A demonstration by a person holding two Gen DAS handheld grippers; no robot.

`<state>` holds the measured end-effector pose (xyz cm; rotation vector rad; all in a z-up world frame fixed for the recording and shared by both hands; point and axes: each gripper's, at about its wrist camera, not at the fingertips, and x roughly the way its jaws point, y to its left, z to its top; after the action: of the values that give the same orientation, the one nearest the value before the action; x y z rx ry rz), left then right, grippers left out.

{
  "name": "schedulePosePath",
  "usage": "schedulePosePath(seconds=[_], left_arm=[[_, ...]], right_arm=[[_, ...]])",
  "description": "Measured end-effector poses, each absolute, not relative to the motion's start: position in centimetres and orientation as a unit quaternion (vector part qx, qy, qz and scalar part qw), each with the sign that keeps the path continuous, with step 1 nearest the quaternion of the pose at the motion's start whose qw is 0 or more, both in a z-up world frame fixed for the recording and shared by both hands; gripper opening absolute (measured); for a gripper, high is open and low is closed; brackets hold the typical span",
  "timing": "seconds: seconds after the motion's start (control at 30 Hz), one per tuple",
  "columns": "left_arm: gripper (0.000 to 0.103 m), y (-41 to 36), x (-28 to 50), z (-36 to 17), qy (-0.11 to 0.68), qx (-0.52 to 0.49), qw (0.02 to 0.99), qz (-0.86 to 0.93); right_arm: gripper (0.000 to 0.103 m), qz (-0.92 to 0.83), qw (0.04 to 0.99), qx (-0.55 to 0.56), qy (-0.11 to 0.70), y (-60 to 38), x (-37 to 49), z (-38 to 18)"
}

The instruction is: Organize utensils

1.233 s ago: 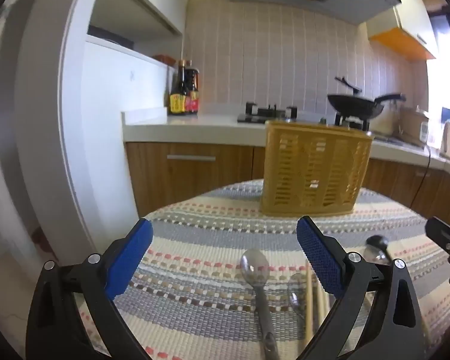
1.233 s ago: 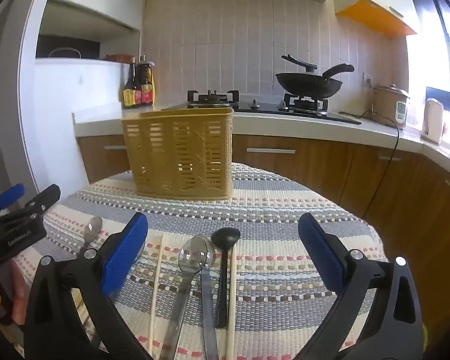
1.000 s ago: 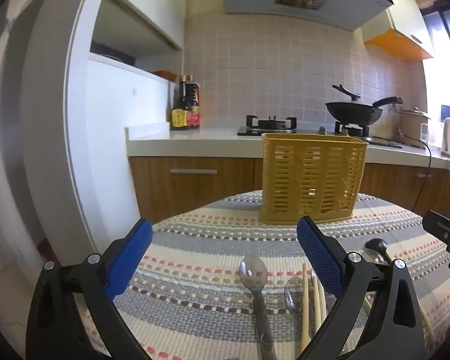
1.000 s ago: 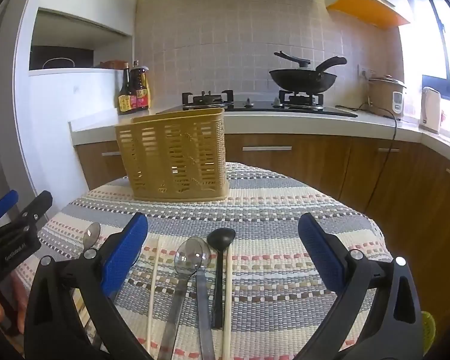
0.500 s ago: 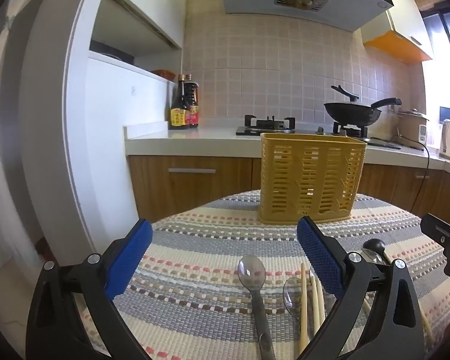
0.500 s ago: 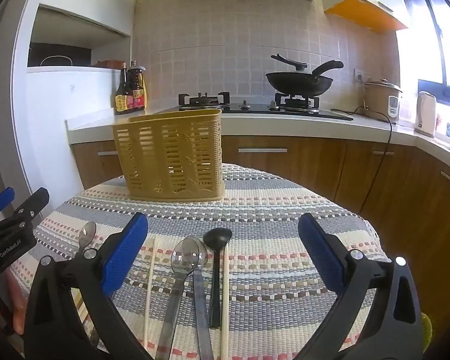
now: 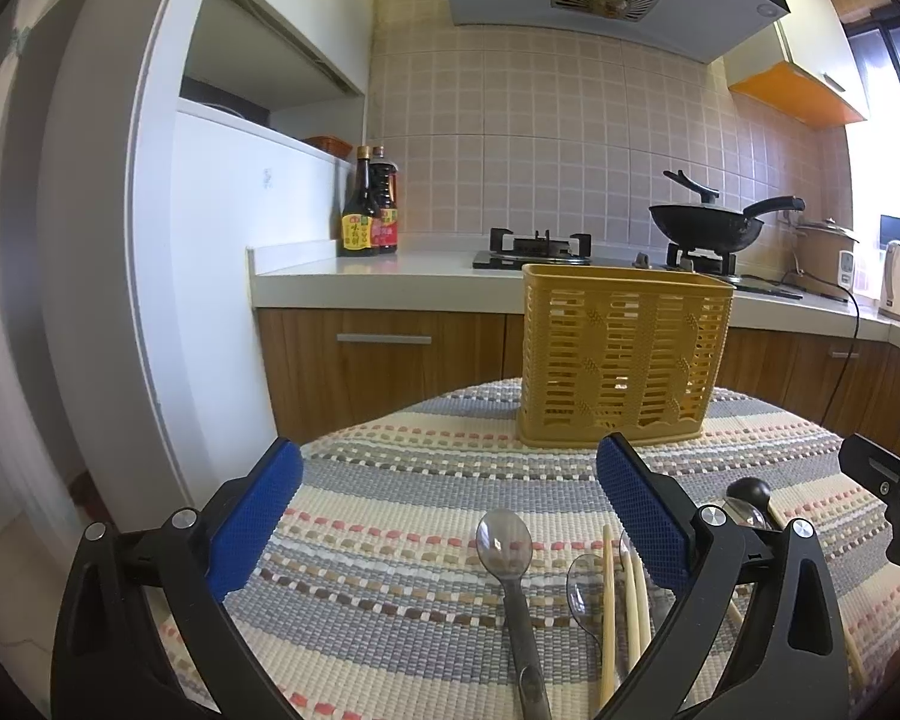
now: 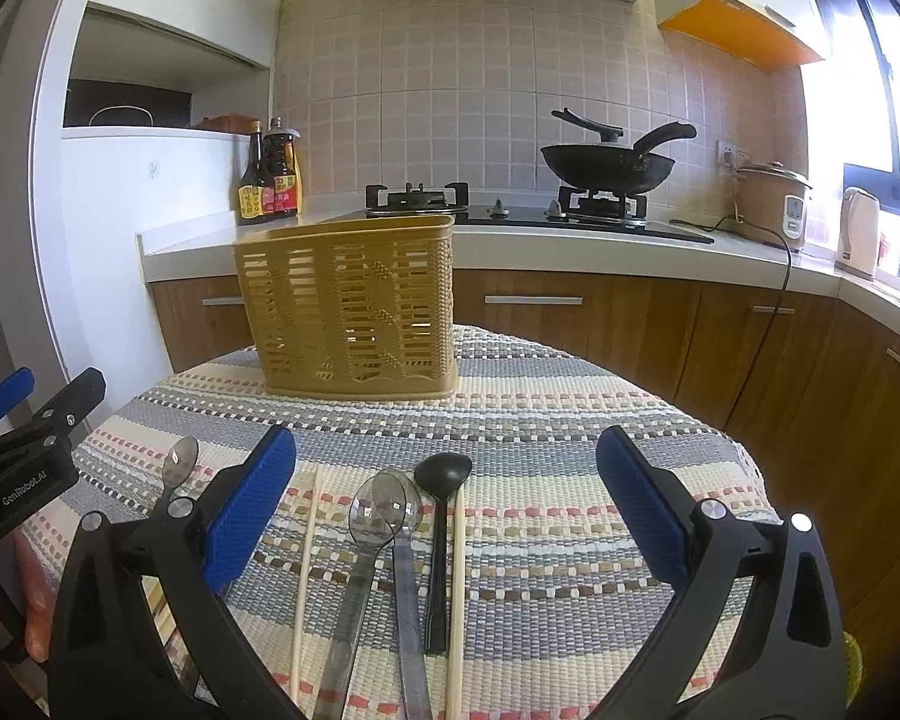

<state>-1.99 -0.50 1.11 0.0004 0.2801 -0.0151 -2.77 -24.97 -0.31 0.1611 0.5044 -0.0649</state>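
Observation:
A yellow slotted utensil basket (image 7: 624,360) (image 8: 354,312) stands upright at the far side of a round table with a striped woven cloth (image 8: 570,420). Utensils lie in a row near the front edge: a grey spoon (image 7: 504,546), a clear spoon (image 7: 583,585), chopsticks (image 7: 609,600), two clear spoons (image 8: 369,516), a black spoon (image 8: 441,474) and more chopsticks (image 8: 459,570). My left gripper (image 7: 450,507) is open above the grey spoon, holding nothing. My right gripper (image 8: 447,495) is open over the clear and black spoons, also empty.
Behind the table runs a kitchen counter (image 7: 390,276) with sauce bottles (image 7: 369,213), a gas hob (image 8: 417,198), a black wok (image 8: 606,165), a rice cooker (image 8: 771,204) and a kettle (image 8: 858,231). A white wall (image 7: 210,276) stands at the left.
Both views have shifted slightly and levelled, with the basket sitting a little lower and farther. The utensils have not moved and both grippers stay open.

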Motion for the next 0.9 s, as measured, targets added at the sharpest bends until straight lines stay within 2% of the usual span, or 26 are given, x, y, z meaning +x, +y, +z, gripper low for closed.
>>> schedulePosePath(seconds=[0.9], left_arm=[[0.096,-0.69,-2.03,1.06,0.135,-0.002,0.991,-0.009]], right_arm=[[0.096,-0.019,0.970,0.065,0.235,-24.21,-3.37,0.02]])
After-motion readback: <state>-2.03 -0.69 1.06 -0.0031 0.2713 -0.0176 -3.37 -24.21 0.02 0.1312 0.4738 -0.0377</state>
